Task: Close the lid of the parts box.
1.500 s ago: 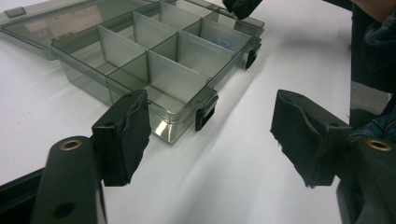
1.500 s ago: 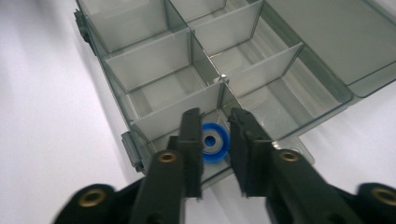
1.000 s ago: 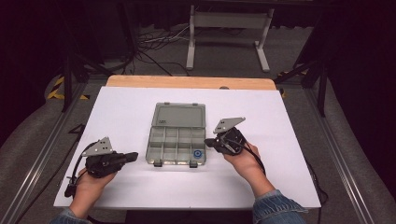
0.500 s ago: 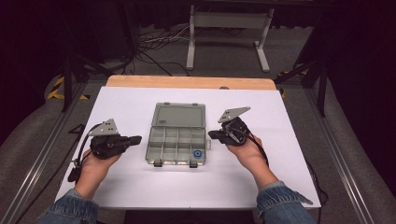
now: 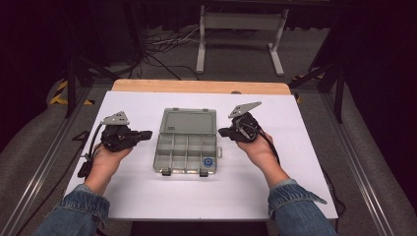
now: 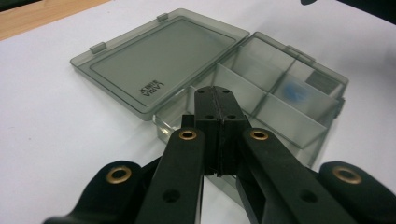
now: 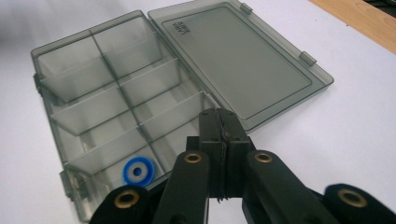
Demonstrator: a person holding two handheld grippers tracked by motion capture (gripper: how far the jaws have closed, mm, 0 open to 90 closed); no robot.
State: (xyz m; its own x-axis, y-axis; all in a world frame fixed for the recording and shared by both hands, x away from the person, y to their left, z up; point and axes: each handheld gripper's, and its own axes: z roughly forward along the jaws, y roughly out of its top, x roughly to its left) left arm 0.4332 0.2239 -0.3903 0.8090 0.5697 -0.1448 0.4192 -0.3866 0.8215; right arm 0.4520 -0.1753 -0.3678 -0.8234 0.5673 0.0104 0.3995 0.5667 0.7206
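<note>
I see one clear grey plastic box (image 5: 188,141) lying open at the middle of the white table (image 5: 305,162), its flat lid (image 5: 190,121) folded back on the far side. Bare table lies on both sides and near me. The tray has thin dividers, perhaps eight compartments; one blue ring (image 5: 208,162) sits in the near right one. My left claw (image 5: 146,133) hovers just left of the box, my right claw (image 5: 222,132) just right. Both have their jaws pressed together, holding nothing.
</note>
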